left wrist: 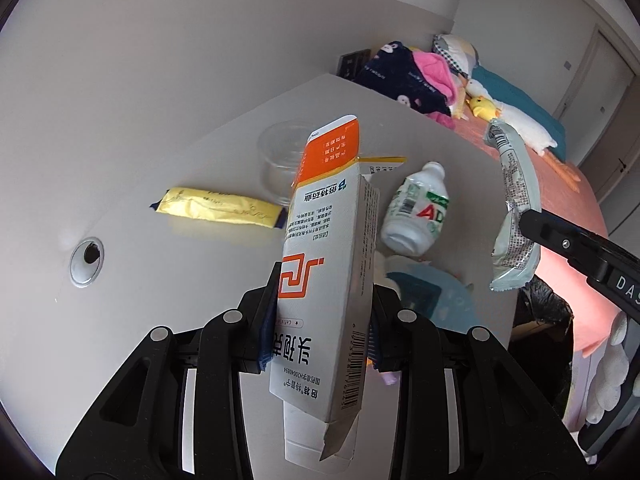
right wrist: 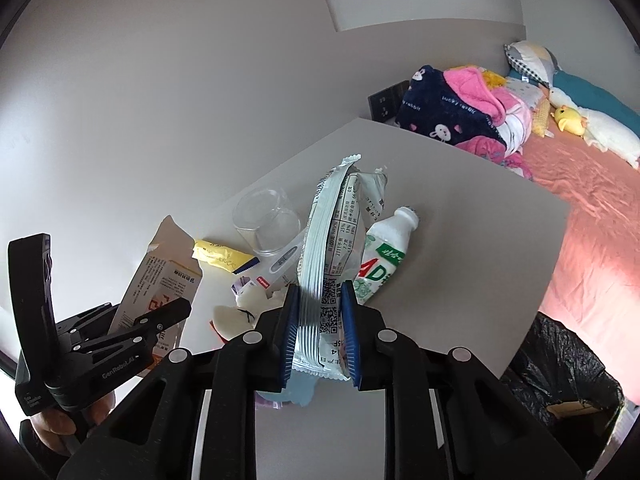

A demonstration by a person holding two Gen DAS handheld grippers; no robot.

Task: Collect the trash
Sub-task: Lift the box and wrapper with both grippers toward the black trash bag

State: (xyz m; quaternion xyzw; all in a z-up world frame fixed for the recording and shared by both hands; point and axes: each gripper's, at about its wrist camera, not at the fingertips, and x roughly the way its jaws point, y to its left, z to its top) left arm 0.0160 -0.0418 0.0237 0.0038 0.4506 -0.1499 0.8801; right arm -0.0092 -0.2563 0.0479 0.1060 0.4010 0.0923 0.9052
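So your left gripper [left wrist: 322, 320] is pinching a tall white-and-orange cardboard medicine box [left wrist: 326, 264], blue ridged pads pressed flat on both of its long sides. It's stiff carton with crisp folded edges, the end flaps hang open, and it's held up off the table, roughly upright with a slight lean. From the right wrist view you can see the same box [right wrist: 160, 280] with its plain grey-brown inside flap sticking up.

Your right gripper [right wrist: 320, 334] is clamped on a crinkly silver-grey plastic snack wrapper [right wrist: 332, 248], glossy film with zigzag-cut ends and a QR code right between the pads. It's also lifted clear of the table; in the left view it hangs [left wrist: 516, 208] out past the table's right edge.

Still lying on the smooth light-grey table [right wrist: 460, 240]: a squat white plastic bottle [left wrist: 416, 210] on its side with a green and red label, a flat yellow sachet [left wrist: 218, 208] with dark ends, and a clear round plastic container [right wrist: 266, 220]. Nearer you there are bits of broken eggshell [right wrist: 240, 312] and a white pen-shaped thing [right wrist: 282, 262], lying just beside each other.

Off the table's right corner sits a bin lined with a wrinkly black bag [right wrist: 560, 364]. Behind it is a pink bed [right wrist: 592, 216] piled with fluffy blankets and plush toys.
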